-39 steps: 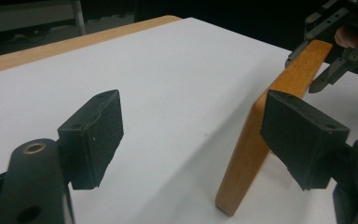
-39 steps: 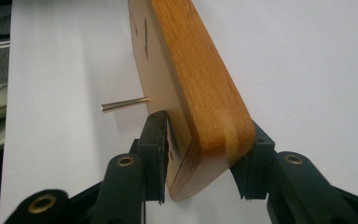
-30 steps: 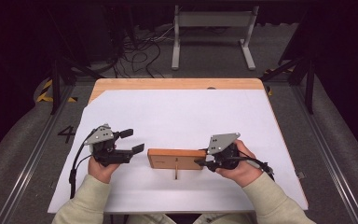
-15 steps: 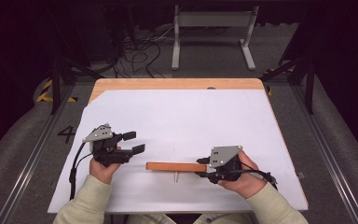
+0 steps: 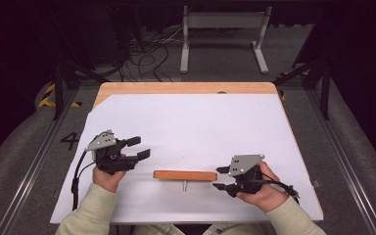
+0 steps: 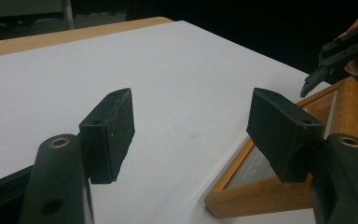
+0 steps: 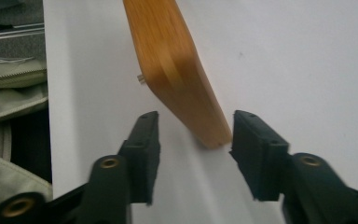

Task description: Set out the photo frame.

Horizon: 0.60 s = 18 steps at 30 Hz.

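Note:
A wooden picture frame (image 5: 185,175) stands on its long edge on the white sheet, and a small peg (image 5: 185,186) sticks out on my side. My left gripper (image 5: 143,147) is held just left of the frame, apart from it. Its jaws are open and have just been closing a little, with nothing between them (image 6: 191,135). The frame's near corner (image 6: 242,196) lies past its right jaw. My right gripper (image 5: 216,178) is at the frame's right end. Its jaws have just been opening, and the frame's corner (image 7: 205,126) sits loosely between them (image 7: 193,144), with a gap beside it.
A white sheet (image 5: 200,122) covers the wooden table (image 5: 186,88). Dark floor with cables (image 5: 142,54) and a grey metal stand (image 5: 223,29) lies beyond the far edge. Rails run along both sides. Pale green cloth (image 7: 9,93) shows at the near edge.
The frame has swung from a tilted pose showing its broad face to standing on edge. My right gripper has let go and drawn back to the right. The left hand stays put.

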Available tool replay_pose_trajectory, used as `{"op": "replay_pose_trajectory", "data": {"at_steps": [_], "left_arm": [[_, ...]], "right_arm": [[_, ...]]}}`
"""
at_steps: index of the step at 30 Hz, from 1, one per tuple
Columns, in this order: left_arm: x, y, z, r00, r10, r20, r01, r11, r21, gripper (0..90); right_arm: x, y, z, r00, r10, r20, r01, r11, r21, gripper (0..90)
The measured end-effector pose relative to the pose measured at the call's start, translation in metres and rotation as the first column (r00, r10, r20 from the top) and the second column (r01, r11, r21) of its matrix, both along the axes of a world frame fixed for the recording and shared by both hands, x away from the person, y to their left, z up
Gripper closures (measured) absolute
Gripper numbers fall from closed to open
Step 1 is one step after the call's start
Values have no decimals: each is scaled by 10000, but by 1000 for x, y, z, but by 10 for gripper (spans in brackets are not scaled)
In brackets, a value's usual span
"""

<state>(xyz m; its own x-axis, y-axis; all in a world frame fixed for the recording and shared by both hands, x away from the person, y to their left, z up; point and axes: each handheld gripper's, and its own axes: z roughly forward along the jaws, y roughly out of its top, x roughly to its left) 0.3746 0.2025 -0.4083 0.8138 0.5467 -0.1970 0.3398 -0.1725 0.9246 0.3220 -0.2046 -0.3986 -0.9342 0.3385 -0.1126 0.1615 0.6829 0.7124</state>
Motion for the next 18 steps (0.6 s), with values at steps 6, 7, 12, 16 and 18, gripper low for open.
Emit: {"op": "replay_pose_trajectory", "data": {"at_steps": [6, 7, 12, 16, 18], "left_arm": [[1, -2, -2, 9994, 296, -188, -291, 9992, 285, 373], [2, -2, -2, 9994, 290, -195, -284, 9992, 294, 374], [2, -3, -3, 9995, 284, -159, -279, 9991, 309, 376], [1, -3, -3, 9995, 279, -177, -273, 9990, 342, 383], [1, -4, -3, 9994, 273, -217, -266, 9991, 337, 396]], "right_arm": [[0, -7, -18, 9963, -54, -855, 35, 9997, -230, 858], [0, -5, -21, 9958, -44, -909, 24, 9998, -221, 879], [5, 4, -35, 9930, -91, -1175, 78, 9999, -113, 900], [7, 5, -39, 9910, -444, -1263, 452, 9990, 35, 900], [9, 5, -39, 9889, -595, -1360, 625, 9979, 176, 900]]}}
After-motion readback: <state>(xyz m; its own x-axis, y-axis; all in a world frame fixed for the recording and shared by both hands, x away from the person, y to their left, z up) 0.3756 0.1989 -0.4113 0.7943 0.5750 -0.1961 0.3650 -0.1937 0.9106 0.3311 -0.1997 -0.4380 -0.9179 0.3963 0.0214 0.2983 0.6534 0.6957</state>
